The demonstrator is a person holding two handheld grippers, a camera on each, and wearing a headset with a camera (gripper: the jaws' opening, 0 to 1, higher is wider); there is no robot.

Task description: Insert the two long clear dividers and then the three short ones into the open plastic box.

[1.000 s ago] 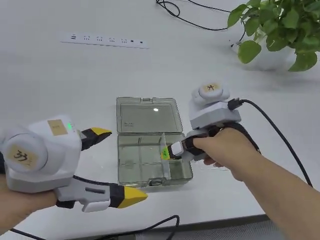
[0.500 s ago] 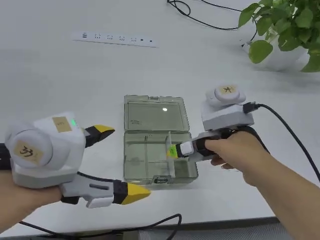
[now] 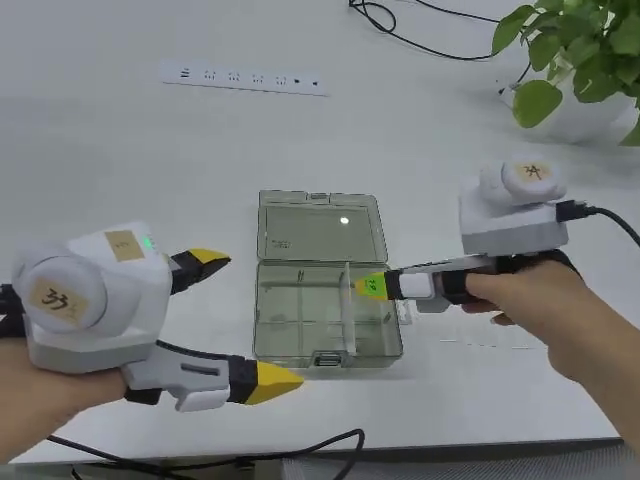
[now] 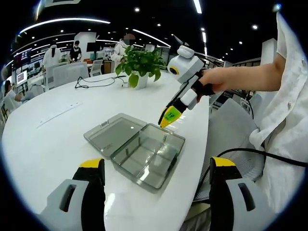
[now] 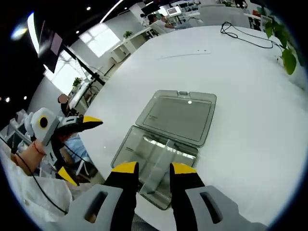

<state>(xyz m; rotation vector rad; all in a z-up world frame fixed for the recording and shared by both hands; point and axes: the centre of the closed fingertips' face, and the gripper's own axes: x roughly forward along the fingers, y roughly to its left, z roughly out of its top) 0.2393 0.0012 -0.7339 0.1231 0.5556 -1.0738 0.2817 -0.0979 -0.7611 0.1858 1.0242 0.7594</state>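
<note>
The open clear plastic box (image 3: 268, 335) lies mid-table with its lid (image 3: 318, 225) folded flat behind it; it also shows as the box (image 4: 144, 154) and the box (image 5: 126, 144). A long clear divider (image 3: 350, 310) stands upright in the base, running front to back, also seen as the divider (image 5: 159, 159). My right gripper (image 3: 372, 287) hovers over the box's right edge. Its jaws are slightly apart with nothing between them, and it is the gripper (image 5: 154, 169). My left gripper (image 3: 238, 320) is left of the box, wide open and empty, also the gripper (image 4: 154, 166).
A white power strip (image 3: 245, 80) lies at the back. A potted plant (image 3: 580, 50) and black cables (image 3: 400, 20) are at the back right. Another cable (image 3: 300, 445) runs along the table's front edge. Faint clear pieces (image 3: 475, 343) lie to the right of the box.
My right gripper has drawn back to the right, off the long divider, which stays standing in the box. The left gripper has hardly moved. The head camera has shifted.
</note>
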